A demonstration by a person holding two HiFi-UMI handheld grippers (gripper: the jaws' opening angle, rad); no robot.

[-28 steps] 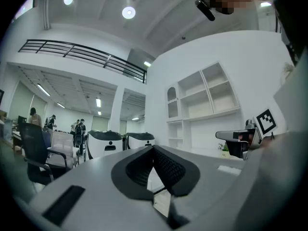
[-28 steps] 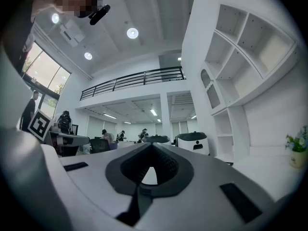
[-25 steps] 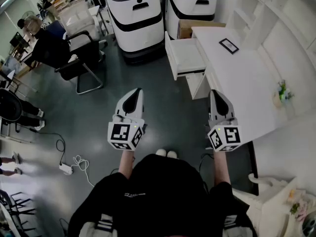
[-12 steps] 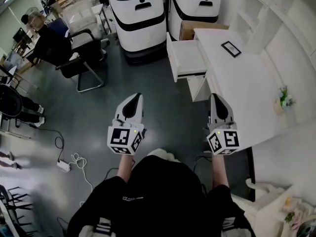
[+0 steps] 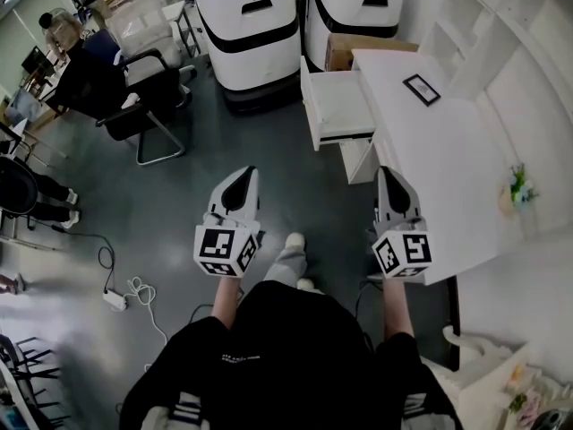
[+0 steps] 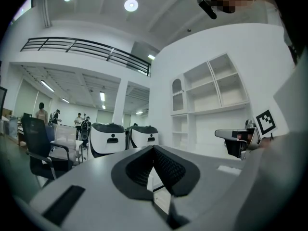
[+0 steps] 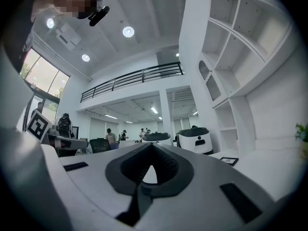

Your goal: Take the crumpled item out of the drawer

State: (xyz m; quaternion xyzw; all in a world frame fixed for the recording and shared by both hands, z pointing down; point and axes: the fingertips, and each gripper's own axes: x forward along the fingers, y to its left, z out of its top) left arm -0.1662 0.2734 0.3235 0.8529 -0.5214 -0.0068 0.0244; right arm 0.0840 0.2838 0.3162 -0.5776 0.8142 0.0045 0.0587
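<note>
Head view first: what does the room look like?
— I've got the rig standing on a dark grey floor [image 5: 206, 150]. A long white bench [image 5: 439, 141] runs along my right, with white shelving [image 5: 501, 25] behind it. A small picture frame [image 5: 416, 88] and a little plant [image 5: 519, 186] sit on top. Two white-and-black machines [image 5: 246, 27] are parked past the bench's far end, with a cardboard box [image 5: 345, 52] beside them. Off to the left, a person [image 5: 76, 70] sits by a black chair [image 5: 143, 106].
— And the drawer?
— The drawer [image 5: 336, 104] is pulled open at the bench's far end, well ahead of both claws. Its inside looks plain white from here; I can't make out the crumpled item.
— Claws?
— Both clenched. The left claw [image 5: 245, 172] and the right claw [image 5: 391, 170] have their tips together with nothing between them. They're held out over the floor, the right one just beside the bench edge.
</note>
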